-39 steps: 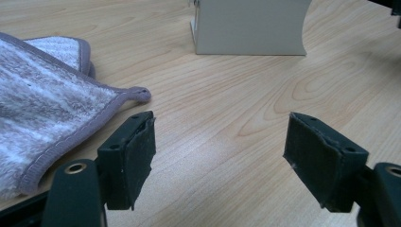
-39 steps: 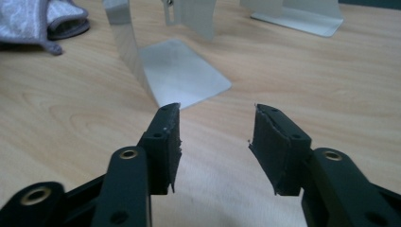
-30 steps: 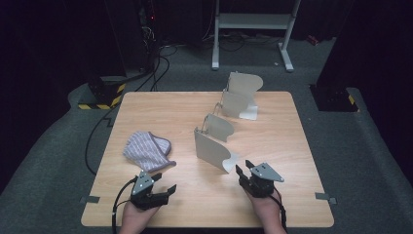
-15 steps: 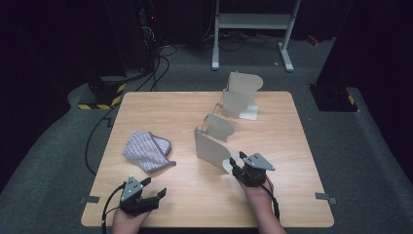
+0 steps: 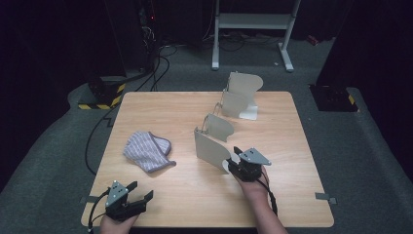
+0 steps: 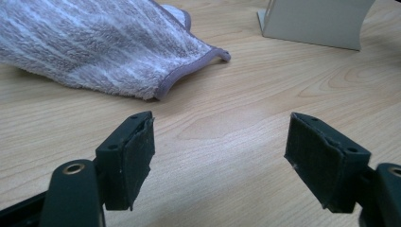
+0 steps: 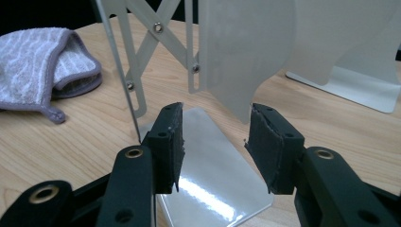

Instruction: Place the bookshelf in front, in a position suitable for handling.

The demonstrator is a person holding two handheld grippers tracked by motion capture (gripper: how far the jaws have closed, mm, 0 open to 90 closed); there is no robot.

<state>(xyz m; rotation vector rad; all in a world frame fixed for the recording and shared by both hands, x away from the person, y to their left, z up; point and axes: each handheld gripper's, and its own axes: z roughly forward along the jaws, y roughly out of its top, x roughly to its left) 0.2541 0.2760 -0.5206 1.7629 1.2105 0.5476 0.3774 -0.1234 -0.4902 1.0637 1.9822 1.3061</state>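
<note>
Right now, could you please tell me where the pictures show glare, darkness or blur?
High view: the table is evenly lit, the surrounding floor and background very dark. Right gripper view: bright glare streaks on the metal base plate under the right claw; the towel is slightly soft. Left gripper view: the left claw is sharp, the wood shows a mild sheen, and the towel's far edge is blurred.

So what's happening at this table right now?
A person holds a gripper in each hand at a wooden table. The right gripper is at the near metal stand, its jaws partly open just above the stand's flat base plate, gripping nothing yet. The left gripper sits near the table's front left corner, jaws wide open and empty, short of the striped cloth. A second stand is at the far side.
</note>
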